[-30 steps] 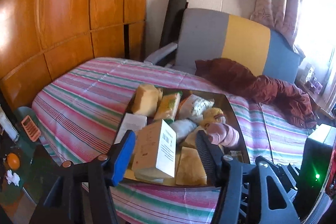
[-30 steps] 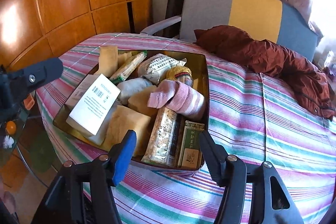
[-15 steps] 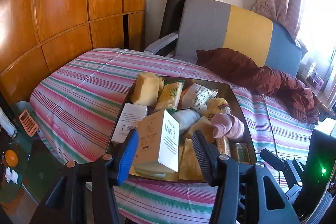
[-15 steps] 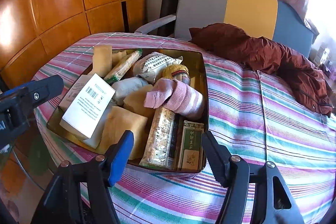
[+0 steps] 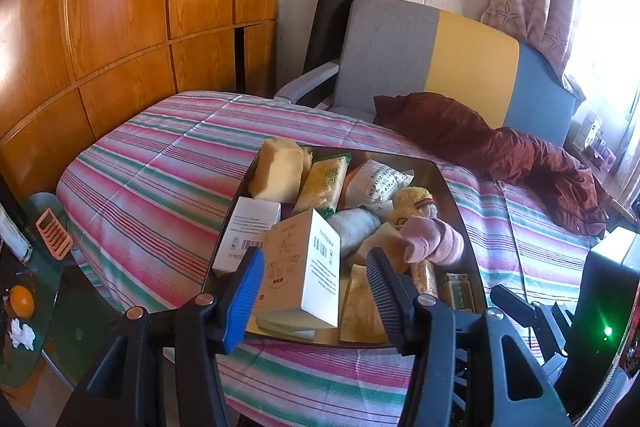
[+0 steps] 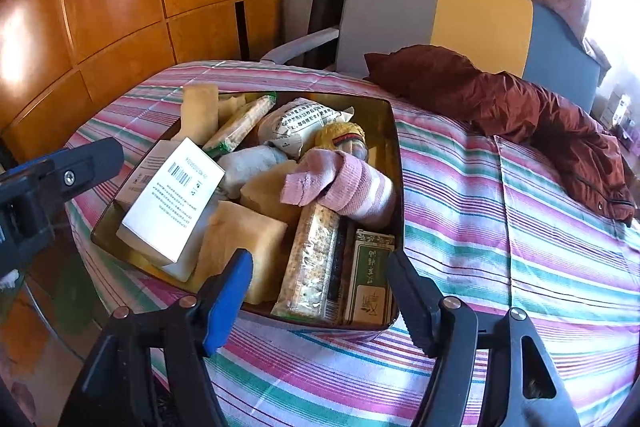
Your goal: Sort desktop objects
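Note:
A dark metal tray (image 6: 394, 147) on the striped tablecloth is piled with items. A white barcoded box (image 6: 172, 203) leans at its near left, beside yellow sponge blocks (image 6: 240, 247). A pink striped sock (image 6: 344, 183), a cracker pack (image 6: 312, 267) and a green carton (image 6: 370, 275) fill its right side. My left gripper (image 5: 314, 259) hovers open at the tray's near left edge. It frames the white box (image 5: 308, 263) without touching it. My right gripper (image 6: 320, 263) stands open over the tray's near rim, with nothing between its pads.
A red-brown jacket (image 6: 500, 107) lies on the cloth at the far right, in front of a grey, yellow and blue chair (image 6: 440, 11). Wooden panels line the left. Below the table's left edge are an orange rack (image 5: 54, 235) and an orange (image 5: 21, 301).
The left gripper's jaws have come a little closer together and the right gripper's have spread slightly. Everything in the tray lies as before.

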Motion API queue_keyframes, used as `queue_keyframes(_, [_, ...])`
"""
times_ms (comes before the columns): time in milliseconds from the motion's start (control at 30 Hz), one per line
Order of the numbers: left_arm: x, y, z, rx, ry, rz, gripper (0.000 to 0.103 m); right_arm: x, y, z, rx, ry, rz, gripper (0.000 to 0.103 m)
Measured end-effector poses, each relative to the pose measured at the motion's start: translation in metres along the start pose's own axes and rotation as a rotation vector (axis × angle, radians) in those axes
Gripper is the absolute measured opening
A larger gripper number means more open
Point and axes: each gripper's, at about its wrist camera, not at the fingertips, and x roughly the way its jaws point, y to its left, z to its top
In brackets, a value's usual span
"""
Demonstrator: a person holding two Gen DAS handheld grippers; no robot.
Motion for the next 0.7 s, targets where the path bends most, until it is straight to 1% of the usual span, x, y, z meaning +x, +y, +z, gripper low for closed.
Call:
queue_keyframes(433, [-0.0012, 0.0044, 0.0026, -0.007, -0.007, 0.004, 0.054, -0.0005, 0.0040, 0.0032, -0.018, -0.006, 0.006, 0.072])
queue_keyframes(500, [-0.0011, 0.0045, 0.0025, -0.004, -0.011, 0.003, 0.046, 0.0001, 0.0044, 0.0027, -0.018, -0.005, 0.005, 0.072])
queue_keyframes(600, [-0.0031, 0.0035, 0.0023, 0.011, -0.030, 0.025, 0.045, -0.0001, 0.0045, 0.0030, -0.020, -0.009, 0.003, 0.072])
queue_keyframes(700, [-0.0031, 0.0055, 0.0027, -0.001, -0.025, 0.011, 0.045, -0.0004, 0.0048, 0.0038, -0.021, -0.014, 0.000, 0.072])
